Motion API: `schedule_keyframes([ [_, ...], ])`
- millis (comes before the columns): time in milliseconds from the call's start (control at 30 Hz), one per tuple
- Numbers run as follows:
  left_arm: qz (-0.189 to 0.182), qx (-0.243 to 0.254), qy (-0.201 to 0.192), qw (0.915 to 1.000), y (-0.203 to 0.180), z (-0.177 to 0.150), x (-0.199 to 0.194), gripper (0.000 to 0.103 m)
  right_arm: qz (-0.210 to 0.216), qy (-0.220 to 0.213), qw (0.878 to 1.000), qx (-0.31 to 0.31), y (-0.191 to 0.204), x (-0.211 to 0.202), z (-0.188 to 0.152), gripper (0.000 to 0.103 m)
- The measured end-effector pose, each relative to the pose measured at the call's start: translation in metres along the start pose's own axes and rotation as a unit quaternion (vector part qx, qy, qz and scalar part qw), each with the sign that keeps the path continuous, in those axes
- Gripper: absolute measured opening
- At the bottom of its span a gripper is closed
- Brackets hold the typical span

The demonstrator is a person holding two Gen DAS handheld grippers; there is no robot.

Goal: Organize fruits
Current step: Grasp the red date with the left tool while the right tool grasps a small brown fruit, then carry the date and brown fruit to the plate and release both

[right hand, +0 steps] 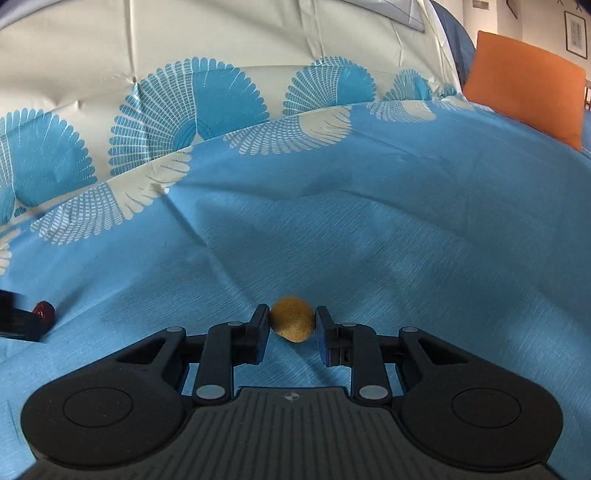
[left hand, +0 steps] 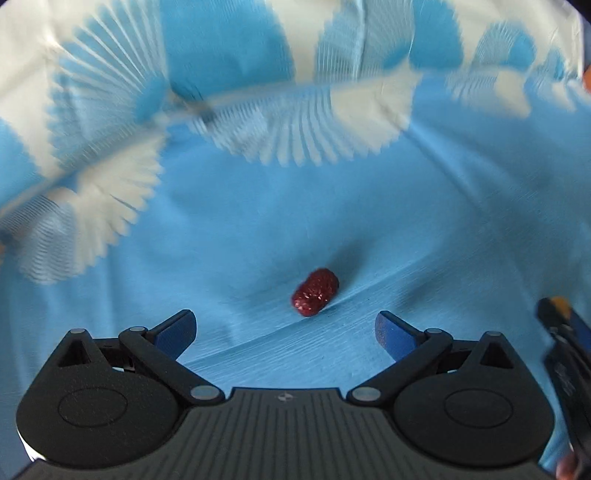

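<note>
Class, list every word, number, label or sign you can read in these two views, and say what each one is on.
No readable text in either view.
Framed pictures on the wall: too small to read.
Round emblem on the left tool's body: a symbol, no letters.
Round emblem on the right tool's body: the same.

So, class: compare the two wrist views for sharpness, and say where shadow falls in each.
Left wrist view: the patterned bedsheet is smeared by motion blur, the red fruit slightly soft, with a shadow behind it. Right wrist view: sharp throughout, soft shadows across the sheet beyond the yellow fruit.
</note>
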State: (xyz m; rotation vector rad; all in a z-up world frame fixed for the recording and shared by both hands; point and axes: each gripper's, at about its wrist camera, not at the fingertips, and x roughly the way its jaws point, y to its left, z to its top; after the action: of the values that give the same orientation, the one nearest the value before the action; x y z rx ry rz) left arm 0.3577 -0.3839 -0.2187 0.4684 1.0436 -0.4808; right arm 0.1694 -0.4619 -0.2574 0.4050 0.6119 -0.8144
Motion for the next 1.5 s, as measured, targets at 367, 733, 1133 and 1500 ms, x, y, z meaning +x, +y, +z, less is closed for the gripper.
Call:
schedule_keyframes([
  [367,-0.030,-0.021,-0.052,0.9980,0.004,-0.019,-0.053,0.027,0.008,-0.011,1.000,0.007,0.000,-0.002,0.002,0.028],
  [733,0.005,-0.075,-0.044,0.9962,0.061,-0.217,-0.264,0.027,0.084,-0.070,0.992,-0.055,-0.001,-0.126,-0.004,0.028],
  [1133,0.007,-0.162,-0.066,0.9846,0.096,-0.375,-0.401,0.027,0.288,-0.039,0.936,-0.200,-0.038,-0.396,-0.069,0.028],
  [1500,0.018,-0.191,-0.135,0.9721,0.103,-0.447,-0.469,0.027,0.339,-0.040,0.910,-0.235,-0.036,-0.504,-0.108,0.028],
])
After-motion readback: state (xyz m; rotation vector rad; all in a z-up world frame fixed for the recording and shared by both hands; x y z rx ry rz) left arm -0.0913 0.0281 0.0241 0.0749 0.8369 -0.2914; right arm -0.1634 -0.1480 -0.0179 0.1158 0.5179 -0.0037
